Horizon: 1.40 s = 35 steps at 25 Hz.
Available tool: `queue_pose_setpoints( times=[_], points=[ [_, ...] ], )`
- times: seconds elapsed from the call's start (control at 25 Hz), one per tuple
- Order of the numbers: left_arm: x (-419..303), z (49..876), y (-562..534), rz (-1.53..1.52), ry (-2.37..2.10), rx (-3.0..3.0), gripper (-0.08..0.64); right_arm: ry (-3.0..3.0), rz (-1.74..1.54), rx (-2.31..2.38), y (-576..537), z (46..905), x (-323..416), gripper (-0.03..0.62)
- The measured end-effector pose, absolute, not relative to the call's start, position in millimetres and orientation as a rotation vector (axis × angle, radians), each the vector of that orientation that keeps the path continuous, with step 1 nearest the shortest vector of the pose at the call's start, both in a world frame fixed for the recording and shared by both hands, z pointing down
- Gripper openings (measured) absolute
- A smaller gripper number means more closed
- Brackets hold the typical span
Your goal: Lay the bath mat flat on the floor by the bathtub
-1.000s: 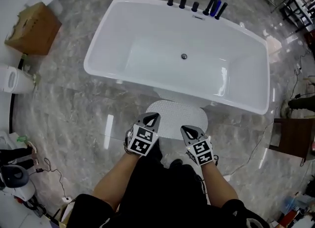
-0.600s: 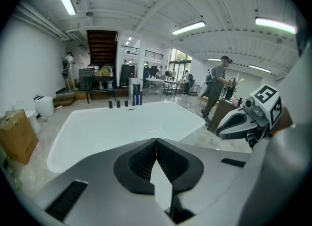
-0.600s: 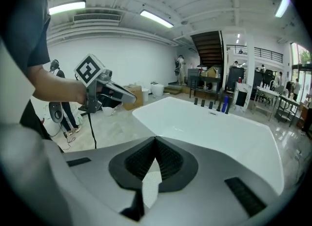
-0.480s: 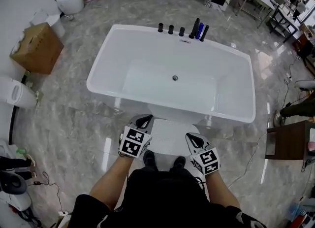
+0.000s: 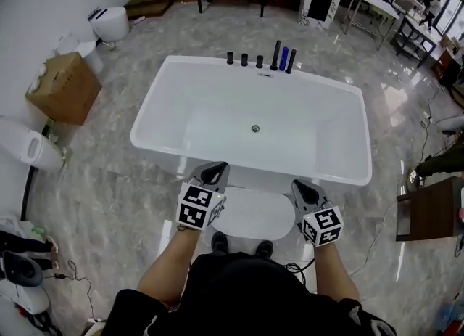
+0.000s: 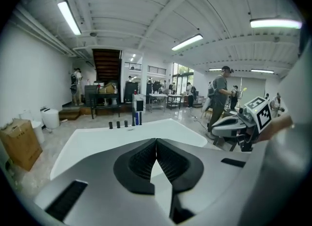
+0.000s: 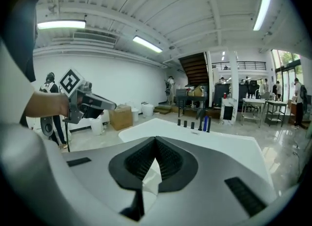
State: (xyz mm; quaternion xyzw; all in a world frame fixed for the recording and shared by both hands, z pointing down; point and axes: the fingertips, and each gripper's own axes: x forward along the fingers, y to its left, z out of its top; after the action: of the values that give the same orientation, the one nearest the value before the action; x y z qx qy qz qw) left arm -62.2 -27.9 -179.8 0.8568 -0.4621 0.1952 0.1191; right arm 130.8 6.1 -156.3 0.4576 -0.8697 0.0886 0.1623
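The white oval bath mat (image 5: 254, 213) lies flat on the grey marble floor, right against the near side of the white bathtub (image 5: 156, 109). I stand at its near edge, shoes (image 5: 220, 239) touching it. My left gripper (image 5: 212, 173) hovers over the mat's left end, shut and empty. My right gripper (image 5: 304, 191) hovers over the right end, also shut and empty. In the left gripper view the jaws (image 6: 156, 141) meet over the bathtub (image 6: 92, 142). In the right gripper view the jaws (image 7: 155, 139) are likewise together, with the left gripper (image 7: 92, 104) off to the side.
Black and blue taps (image 5: 259, 59) line the tub's far rim. A cardboard box (image 5: 64, 88) and a white appliance (image 5: 27, 146) stand at the left. A dark wooden table (image 5: 426, 211) is at the right, with a cable (image 5: 377, 233) on the floor. People stand farther back.
Both grippers have risen from just above the mat, and the head view has lifted with them. The mat stays flat in place. Both jaws stay shut.
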Motion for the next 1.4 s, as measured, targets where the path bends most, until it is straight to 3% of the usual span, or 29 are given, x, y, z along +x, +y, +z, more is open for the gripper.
queue_pose_setpoints(
  times=[0.52,1.4],
  points=[
    [-30,-262,-40,0.432,-1.391,2.622,0.012,-2.711,0.074,1.369,15,-279,148,0.014],
    [-51,-258,-39,0.408,-1.525,2.554,0.011,-2.721,0.067,1.306,0,-269,142,0.014]
  ],
)
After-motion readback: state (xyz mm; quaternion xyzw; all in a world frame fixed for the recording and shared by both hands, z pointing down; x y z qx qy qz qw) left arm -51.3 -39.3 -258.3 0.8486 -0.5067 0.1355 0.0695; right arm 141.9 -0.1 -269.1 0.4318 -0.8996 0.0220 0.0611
